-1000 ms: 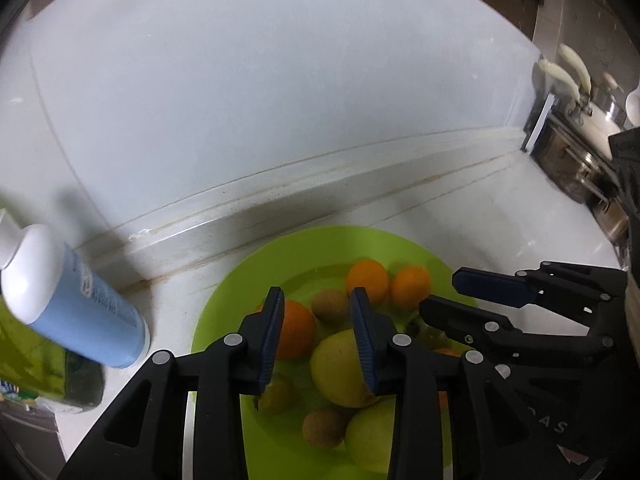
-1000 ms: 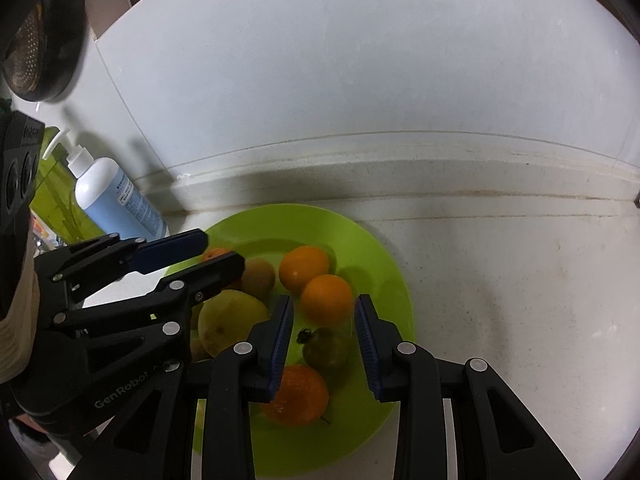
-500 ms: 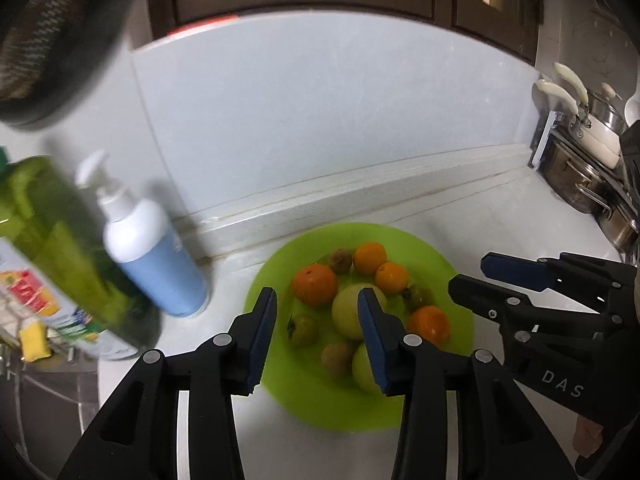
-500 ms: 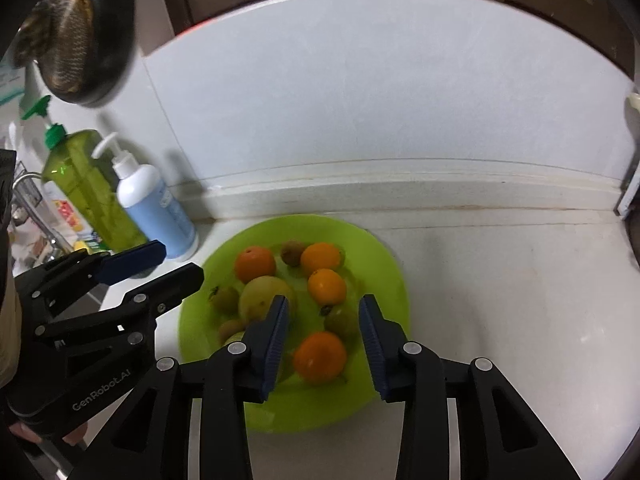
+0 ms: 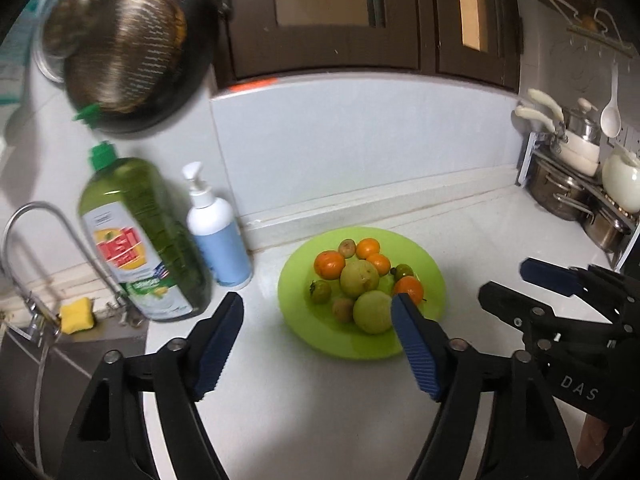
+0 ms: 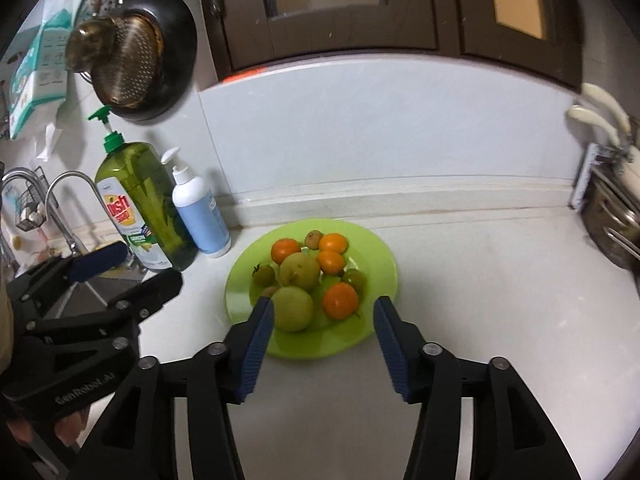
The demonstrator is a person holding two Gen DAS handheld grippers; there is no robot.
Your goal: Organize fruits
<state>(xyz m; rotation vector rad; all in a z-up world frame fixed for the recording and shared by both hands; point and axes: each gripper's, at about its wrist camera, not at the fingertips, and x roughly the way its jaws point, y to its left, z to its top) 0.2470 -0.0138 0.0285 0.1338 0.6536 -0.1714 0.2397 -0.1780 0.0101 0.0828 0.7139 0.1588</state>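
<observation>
Two blue ribbed pads tip the left gripper [image 5: 318,344], its jaws opening with nothing between them, above a glossy white bench [image 5: 320,420]. A round lime-green plate [image 5: 434,280] holds the fruits [image 5: 360,278]: smooth oranges, pale green round ones, small brownish ones. "DAS" is printed on the right gripper [image 5: 516,284] alongside.

From the right wrist, the right gripper [image 6: 324,340] has jaws opening, empty, before the plate [image 6: 384,264]. "GenRobot.AI" marks the left gripper [image 6: 132,268]. A green bottle [image 6: 140,204] stands beside a white pump bottle [image 6: 198,212].

I see fruits [image 6: 310,276] on a plate [image 6: 378,280]; two bottles [image 6: 200,216] stand left, pots [image 5: 560,192] apparently far right.
</observation>
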